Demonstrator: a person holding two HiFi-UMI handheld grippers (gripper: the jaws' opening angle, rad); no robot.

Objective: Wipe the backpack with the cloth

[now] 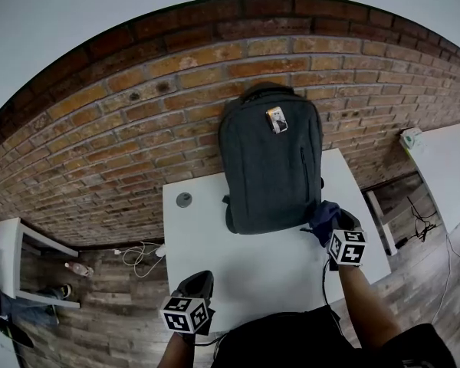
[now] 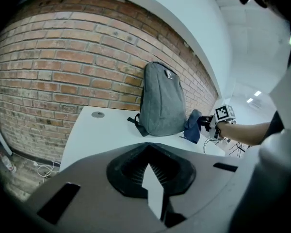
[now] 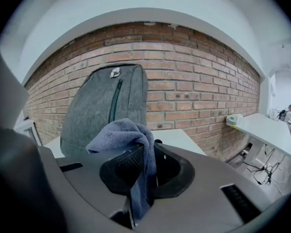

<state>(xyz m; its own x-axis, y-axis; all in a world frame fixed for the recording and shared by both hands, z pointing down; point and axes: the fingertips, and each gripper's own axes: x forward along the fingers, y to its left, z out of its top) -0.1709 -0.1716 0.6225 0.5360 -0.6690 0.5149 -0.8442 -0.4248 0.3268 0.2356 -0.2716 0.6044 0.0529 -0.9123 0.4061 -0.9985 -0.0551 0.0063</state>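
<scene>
A grey backpack (image 1: 270, 163) stands upright on the white table (image 1: 245, 271), leaning on the brick wall. My right gripper (image 1: 331, 227) is at its lower right corner, shut on a bunched blue cloth (image 1: 323, 215). In the right gripper view the cloth (image 3: 120, 132) bulges out of the right gripper (image 3: 143, 152) just in front of the backpack (image 3: 99, 106); I cannot tell whether they touch. My left gripper (image 1: 197, 288) hovers at the table's front edge, well short of the backpack (image 2: 162, 101). In its own view the left gripper (image 2: 150, 171) holds nothing, jaws together.
A small round grey disc (image 1: 184, 199) lies on the table left of the backpack. Another white table (image 1: 445, 167) stands at the right. A white shelf (image 1: 8, 259) is at the left, with cables (image 1: 138, 253) on the wooden floor.
</scene>
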